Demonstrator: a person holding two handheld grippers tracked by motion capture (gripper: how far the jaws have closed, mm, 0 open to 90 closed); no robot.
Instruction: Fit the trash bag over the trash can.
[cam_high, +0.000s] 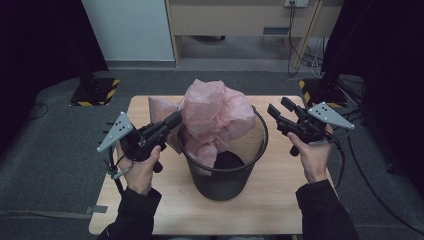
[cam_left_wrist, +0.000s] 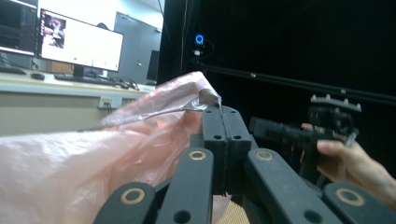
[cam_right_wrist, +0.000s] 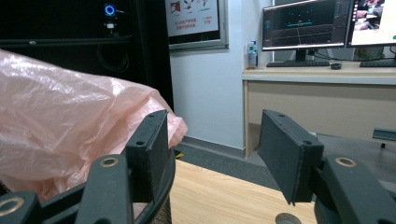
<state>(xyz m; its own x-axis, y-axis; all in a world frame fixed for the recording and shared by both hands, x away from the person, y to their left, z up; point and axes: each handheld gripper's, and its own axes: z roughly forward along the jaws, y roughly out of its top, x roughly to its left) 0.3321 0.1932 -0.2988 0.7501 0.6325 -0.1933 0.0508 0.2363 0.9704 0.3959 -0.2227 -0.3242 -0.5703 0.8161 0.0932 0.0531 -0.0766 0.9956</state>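
Note:
A black waste bin (cam_high: 226, 172) stands in the middle of the wooden table (cam_high: 270, 205). A crumpled pink plastic bag (cam_high: 216, 116) bulges out of its top and hangs partly inside. My left gripper (cam_high: 176, 119) is shut on the bag's left edge; in the left gripper view the closed jaws pinch a fold of the pink plastic bag (cam_left_wrist: 154, 107). My right gripper (cam_high: 281, 109) hovers open to the right of the bin, apart from the bag. In the right gripper view the pink plastic bag (cam_right_wrist: 60, 121) lies left of the open jaws, with nothing between them.
The table's (cam_right_wrist: 219, 191) far edge drops to grey carpet. Two stand bases with yellow-black tape (cam_high: 95, 91) sit on the floor behind the table. A desk with monitors (cam_right_wrist: 303, 30) stands against the far wall. The bin's rim (cam_right_wrist: 163, 186) is close to my right gripper's left jaw.

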